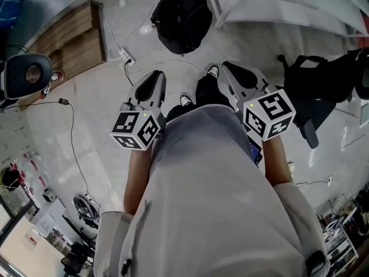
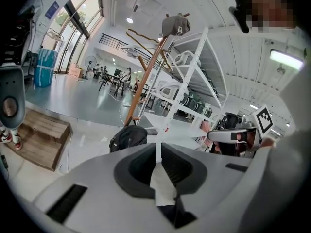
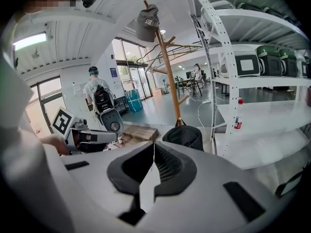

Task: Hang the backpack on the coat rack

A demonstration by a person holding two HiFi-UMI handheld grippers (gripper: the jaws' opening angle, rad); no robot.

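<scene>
The black backpack (image 1: 181,19) sits on the floor at the foot of the wooden coat rack (image 3: 167,67), which carries a grey cap (image 3: 147,23) on top, with white shelving (image 3: 228,81) just beside it. The left gripper (image 1: 155,77) and right gripper (image 1: 229,68) are held near the person's chest, well apart from the backpack, each with jaws together on nothing; a power strip (image 1: 124,55) with its cable lies on the floor between, off to the left

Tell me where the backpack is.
The black backpack lies on the floor at the head view's top centre, at the foot of the wooden coat rack, beside the white shelving.
</scene>
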